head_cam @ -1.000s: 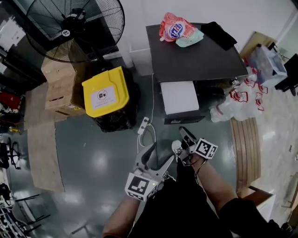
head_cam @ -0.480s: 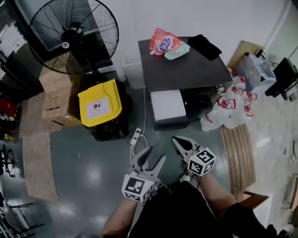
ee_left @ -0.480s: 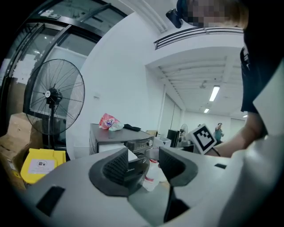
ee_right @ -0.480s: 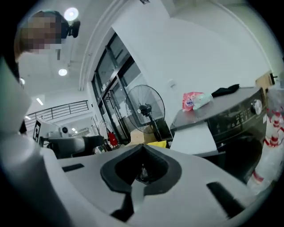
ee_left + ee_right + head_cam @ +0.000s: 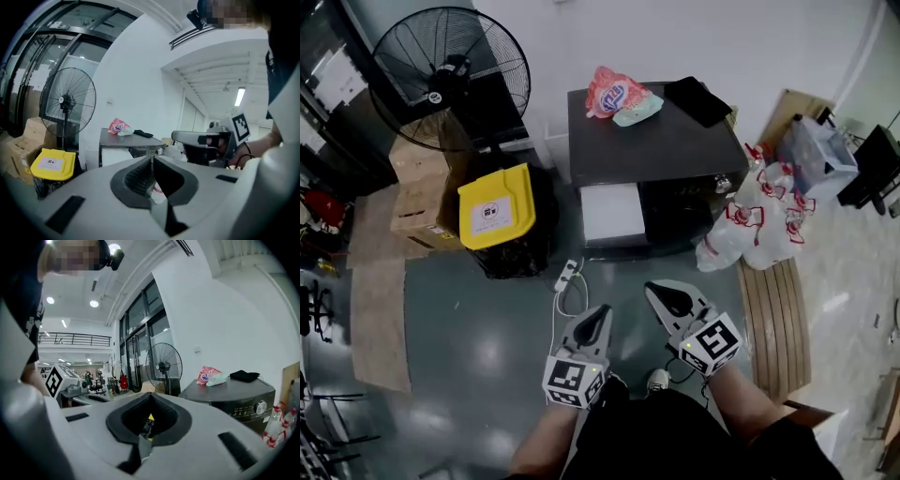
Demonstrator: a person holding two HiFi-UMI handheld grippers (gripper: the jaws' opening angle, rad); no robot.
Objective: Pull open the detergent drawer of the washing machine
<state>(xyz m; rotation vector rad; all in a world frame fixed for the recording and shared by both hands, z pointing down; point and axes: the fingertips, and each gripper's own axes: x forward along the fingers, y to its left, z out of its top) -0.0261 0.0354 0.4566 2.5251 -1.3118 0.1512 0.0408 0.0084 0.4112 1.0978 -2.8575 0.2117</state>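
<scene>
The washing machine (image 5: 656, 141) is a dark grey box against the white wall, with a white panel (image 5: 612, 211) on the left of its front and a knob (image 5: 257, 407) on its control strip. A pink detergent bag (image 5: 614, 94) and a black cloth (image 5: 698, 98) lie on its top. My left gripper (image 5: 598, 319) hangs over the floor, well short of the machine; its jaws have just been closing and now meet with nothing between them. My right gripper (image 5: 661, 295) floats beside it, shut and empty, also apart from the machine. Both point toward the machine's front.
A yellow-lidded bin (image 5: 495, 206) and cardboard boxes (image 5: 422, 187) stand left of the machine, with a big black fan (image 5: 450, 66) behind them. Full plastic bags (image 5: 750, 225) and a wooden pallet (image 5: 773, 319) lie to the right. A white power strip (image 5: 565, 275) lies on the floor.
The left jaws went from wide open to shut. The right gripper rose and rolled so that its marker cube faces up. Both grippers moved a little away from the machine.
</scene>
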